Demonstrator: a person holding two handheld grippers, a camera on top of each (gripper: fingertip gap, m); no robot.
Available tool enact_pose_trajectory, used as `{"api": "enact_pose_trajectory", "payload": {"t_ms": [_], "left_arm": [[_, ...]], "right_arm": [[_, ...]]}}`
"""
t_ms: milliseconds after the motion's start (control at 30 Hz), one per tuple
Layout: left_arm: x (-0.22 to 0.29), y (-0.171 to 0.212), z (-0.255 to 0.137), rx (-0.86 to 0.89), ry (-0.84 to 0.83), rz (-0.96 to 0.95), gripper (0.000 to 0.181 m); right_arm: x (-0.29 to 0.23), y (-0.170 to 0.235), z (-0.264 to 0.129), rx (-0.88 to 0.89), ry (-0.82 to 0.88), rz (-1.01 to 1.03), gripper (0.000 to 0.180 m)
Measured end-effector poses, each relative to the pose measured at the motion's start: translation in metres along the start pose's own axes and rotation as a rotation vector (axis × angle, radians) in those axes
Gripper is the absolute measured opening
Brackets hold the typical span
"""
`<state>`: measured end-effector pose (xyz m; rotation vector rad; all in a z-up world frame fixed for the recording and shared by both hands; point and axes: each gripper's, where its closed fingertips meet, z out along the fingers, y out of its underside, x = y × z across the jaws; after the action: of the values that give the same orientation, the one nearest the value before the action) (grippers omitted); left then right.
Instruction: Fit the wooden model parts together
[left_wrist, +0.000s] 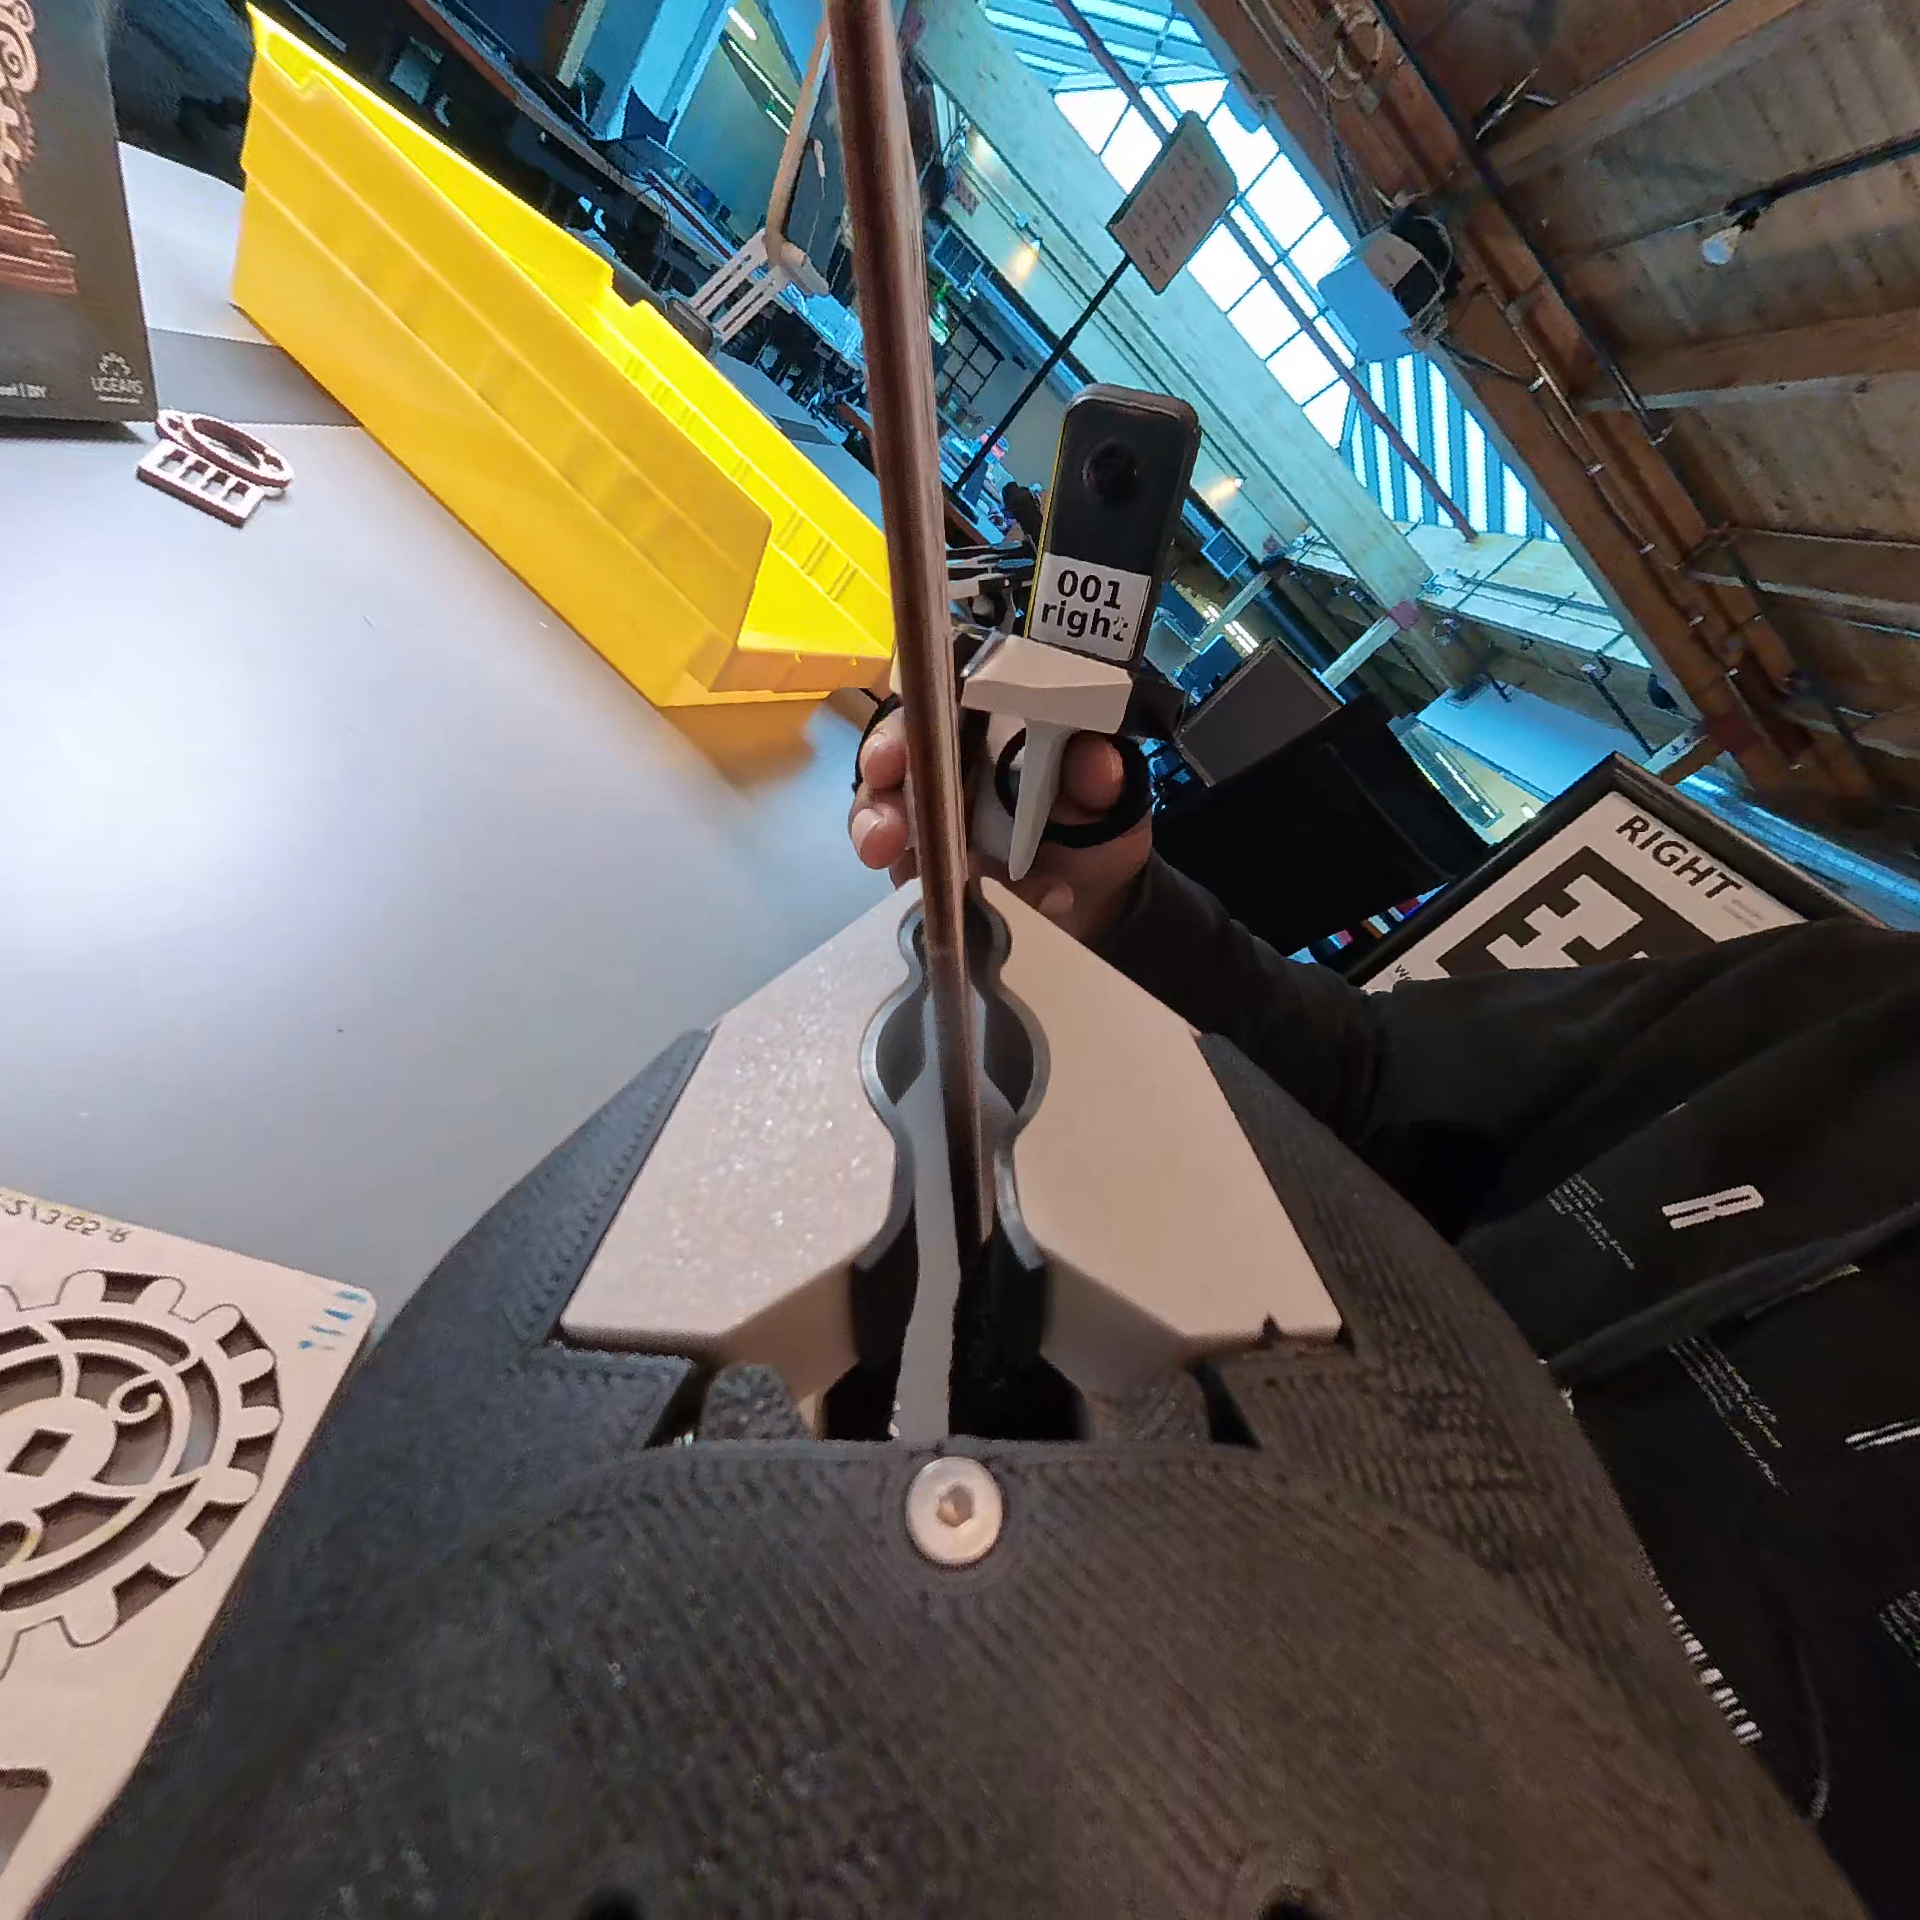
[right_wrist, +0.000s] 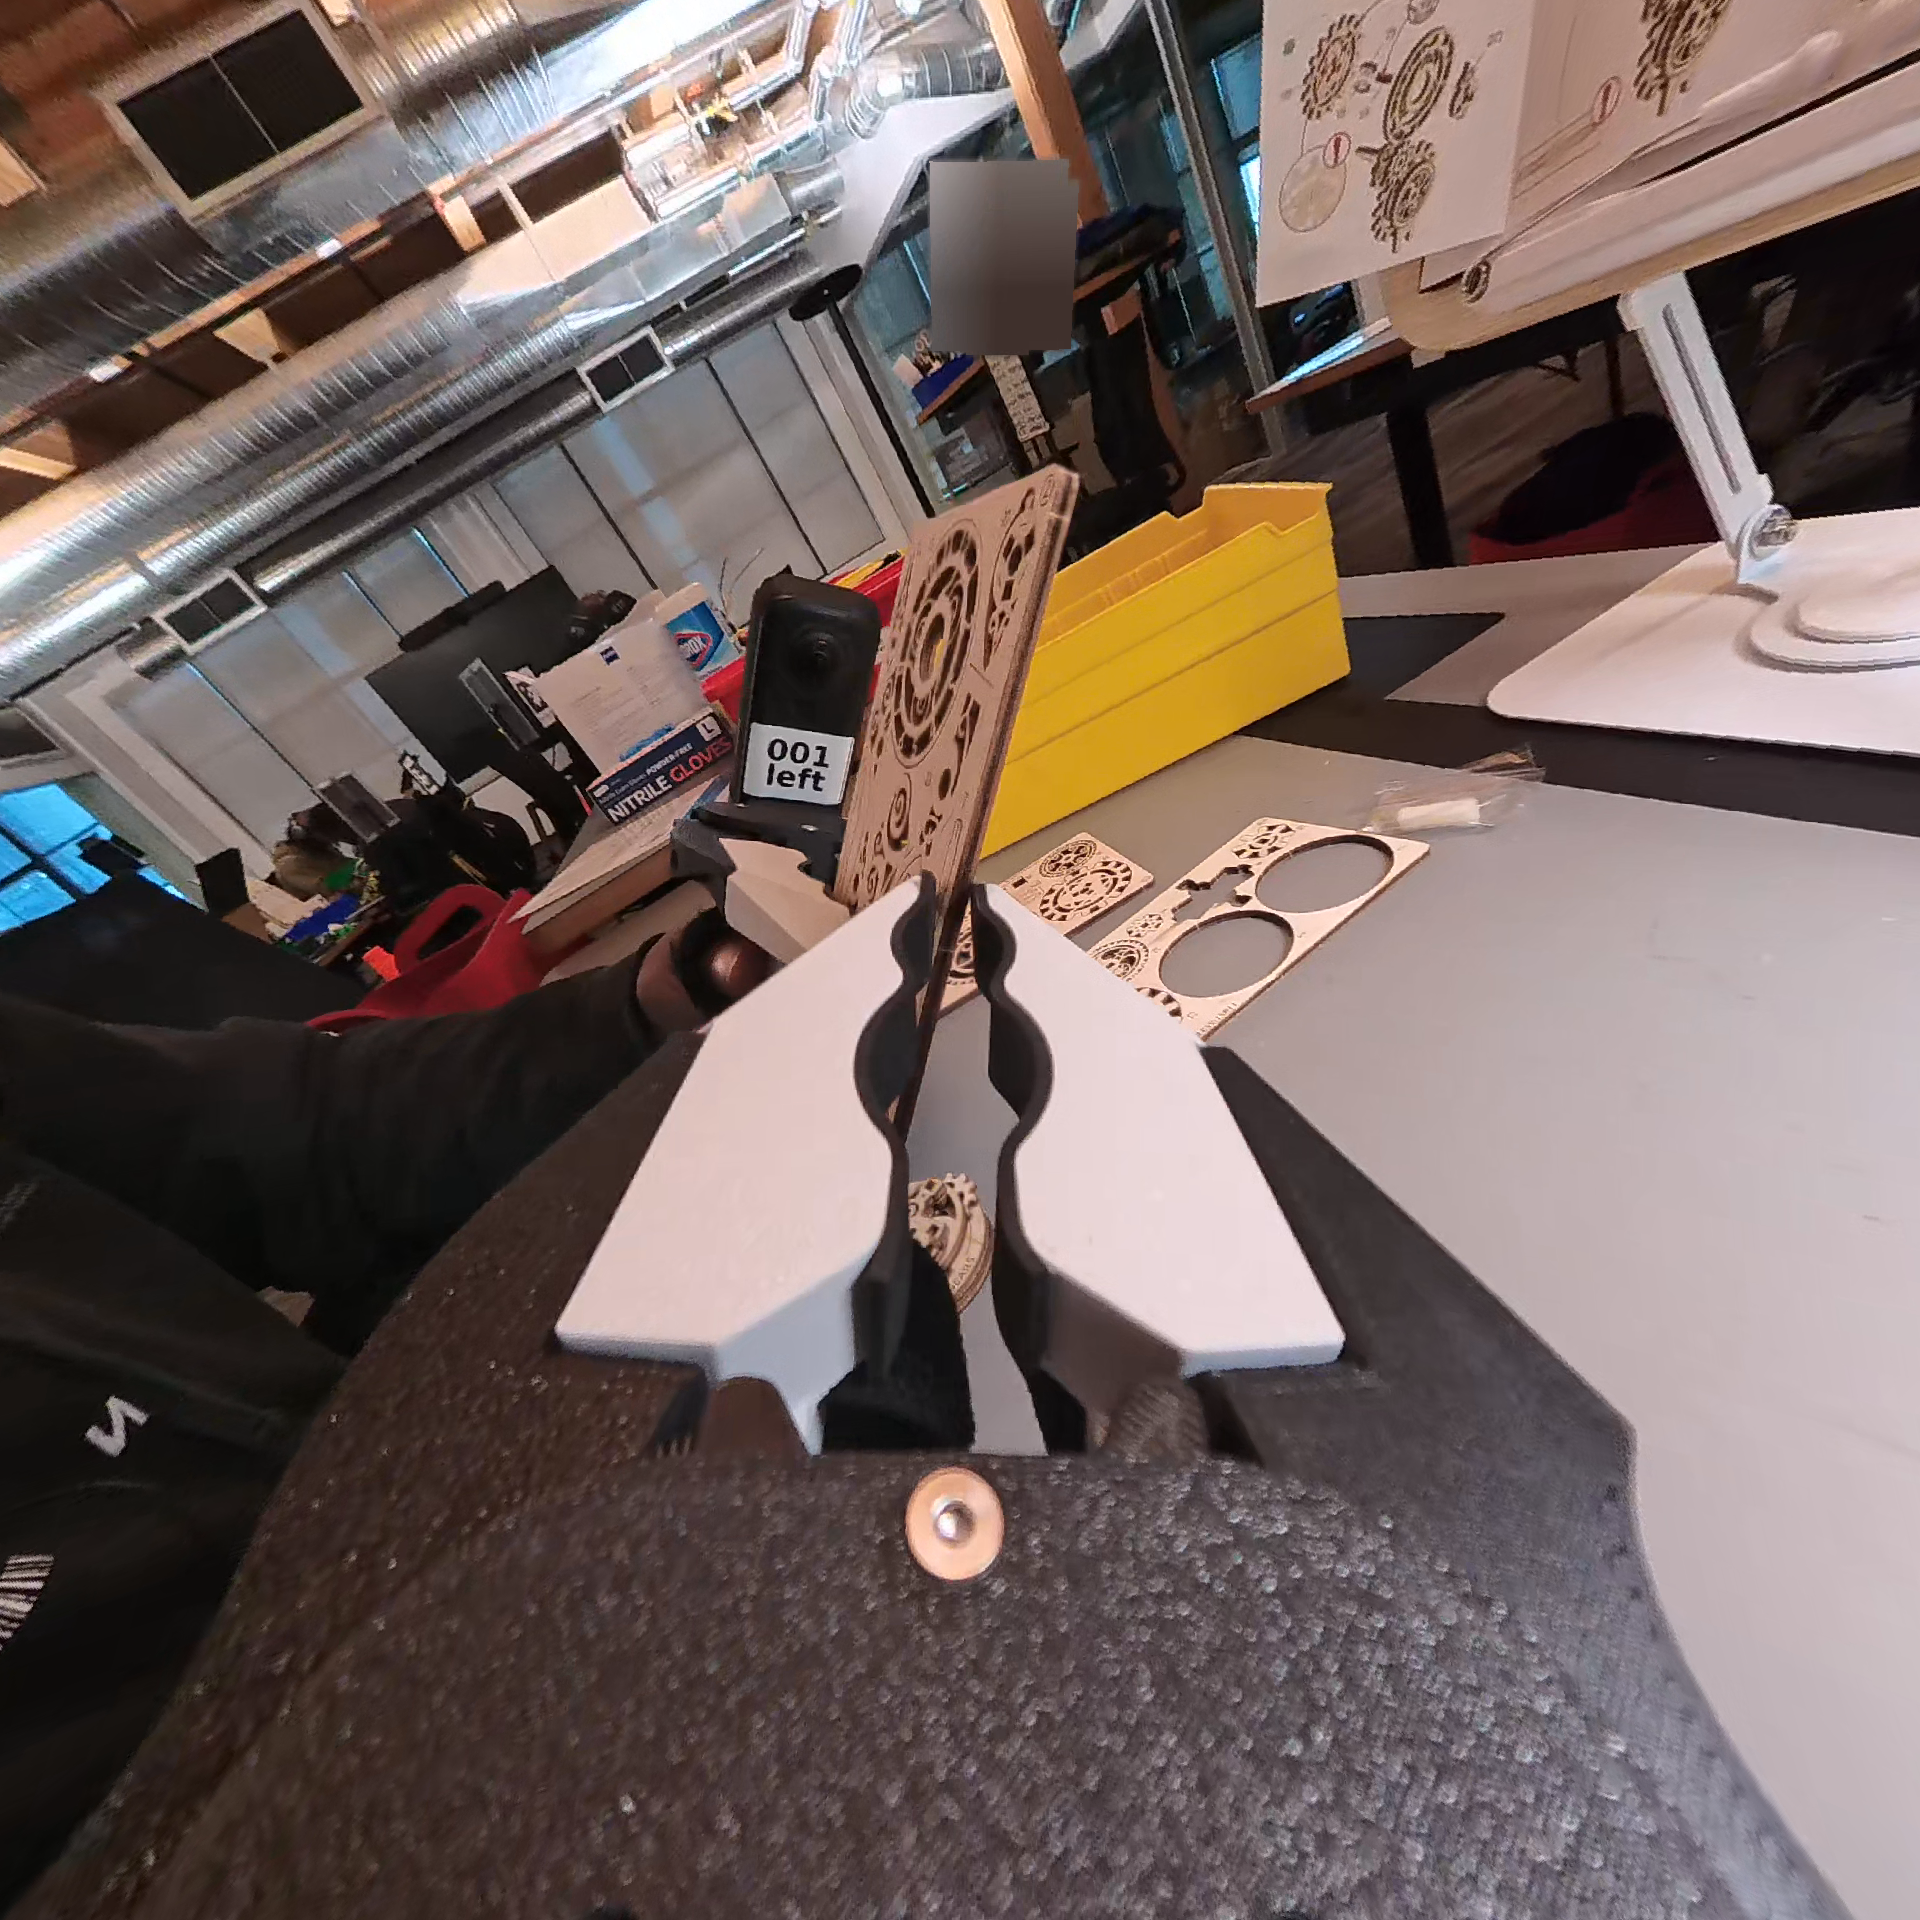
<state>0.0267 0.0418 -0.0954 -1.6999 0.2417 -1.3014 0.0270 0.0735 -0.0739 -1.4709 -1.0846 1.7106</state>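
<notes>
Holding the wooden sheet (right_wrist: 961, 707) upright between both grippers, I see its long axis running away from each. Left gripper (left_wrist: 951, 956) clamps one edge; right gripper (right_wrist: 948, 914) pinches the opposite edge.

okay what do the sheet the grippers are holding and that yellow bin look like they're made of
The sheet looks like thin, pale, unfinished plywood: dark burnt-looking outlines trace the gear shapes, suggesting laser cutting. Both the left gripper and right gripper pinch it. The yellow bin appears to be moulded plastic, smooth and slightly glossy, with ribbed walls.

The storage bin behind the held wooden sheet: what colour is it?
Bright yellow bin; the left wrist view shows it best.
</notes>
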Motion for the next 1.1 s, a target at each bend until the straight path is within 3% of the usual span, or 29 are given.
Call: {"api": "enact_pose_trajectory", "payload": {"t_ms": [233, 633, 833, 1100], "left_arm": [[0.007, 0.004, 0.0, -0.023, -0.004, 0.039, 0.002], [0.006, 0.006, -0.005, -0.062, -0.114, 0.236, 0.003], [0.016, 0.003, -0.005, -0.055, -0.06, 0.246, 0.002], [0.022, 0.005, -0.007, -0.055, 0.005, 0.218, 0.002]], "right_arm": [[-0.008, 0.0, -0.001, 0.014, -0.04, 0.018, 0.003], [-0.005, 0.003, 0.005, -0.024, 0.134, -0.127, 0.004], [-0.018, -0.006, 0.003, 0.054, -0.03, 0.004, 0.008], [-0.029, -0.006, 0.003, 0.048, -0.081, -0.038, 0.002]]}}
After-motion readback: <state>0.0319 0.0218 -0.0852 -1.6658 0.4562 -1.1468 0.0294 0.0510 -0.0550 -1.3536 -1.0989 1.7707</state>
